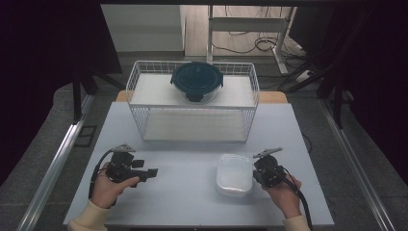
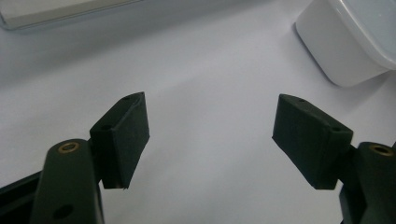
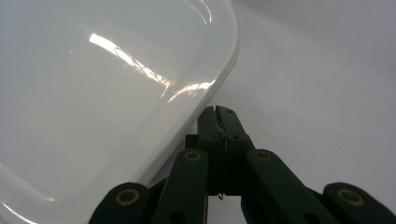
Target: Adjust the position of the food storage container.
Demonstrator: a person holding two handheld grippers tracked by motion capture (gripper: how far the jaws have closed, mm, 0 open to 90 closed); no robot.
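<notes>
A white, translucent plastic food container (image 1: 234, 173) with rounded corners lies flat on the pale desk (image 1: 183, 192), lid on, its long side running away from the person. It sits at the near right of the desk, in front of the wire basket's right end.

no text, label or number can be read on anything here.
</notes>
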